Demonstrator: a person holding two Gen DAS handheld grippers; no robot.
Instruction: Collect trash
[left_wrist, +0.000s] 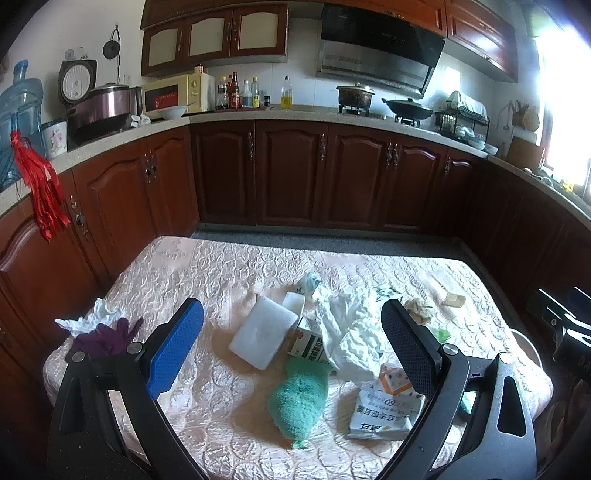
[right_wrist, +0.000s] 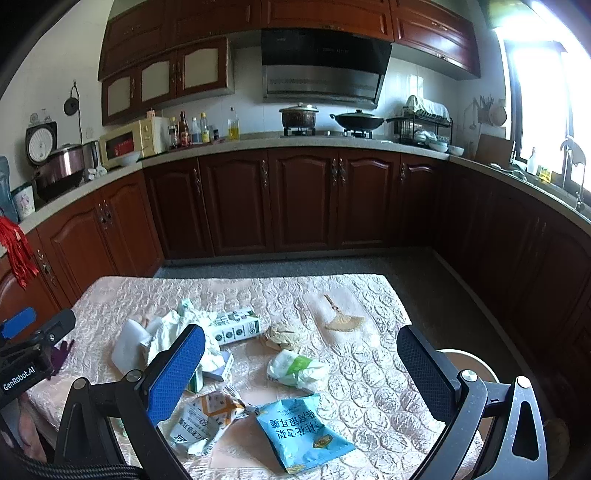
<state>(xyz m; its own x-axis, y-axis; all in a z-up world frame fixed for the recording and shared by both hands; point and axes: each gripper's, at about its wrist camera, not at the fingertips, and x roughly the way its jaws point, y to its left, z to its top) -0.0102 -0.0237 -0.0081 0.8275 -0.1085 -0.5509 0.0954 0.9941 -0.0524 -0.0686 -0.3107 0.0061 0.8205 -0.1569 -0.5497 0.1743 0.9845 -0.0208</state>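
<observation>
Trash lies scattered on a table with a pale pink quilted cloth (left_wrist: 207, 273) (right_wrist: 369, 369). In the left wrist view my left gripper (left_wrist: 295, 341) hangs open above a white foam block (left_wrist: 263, 334), a carton (left_wrist: 308, 341), crumpled white plastic (left_wrist: 351, 332), a green fuzzy cloth (left_wrist: 300, 400) and a white snack bag (left_wrist: 384, 406). In the right wrist view my right gripper (right_wrist: 301, 363) is open over a blue snack bag (right_wrist: 301, 428), a white-green wrapper (right_wrist: 297, 369), the white snack bag (right_wrist: 207, 415) and a milk carton (right_wrist: 236, 326). Neither holds anything.
Crumpled tissue (left_wrist: 92, 319) and a purple glove (left_wrist: 107, 338) lie at the table's left edge. A small straw fan (right_wrist: 341, 319) and a brown paper wad (right_wrist: 282, 336) lie farther back. Dark wooden kitchen cabinets (left_wrist: 291, 173) ring the table. A round stool (right_wrist: 467, 363) stands at the right.
</observation>
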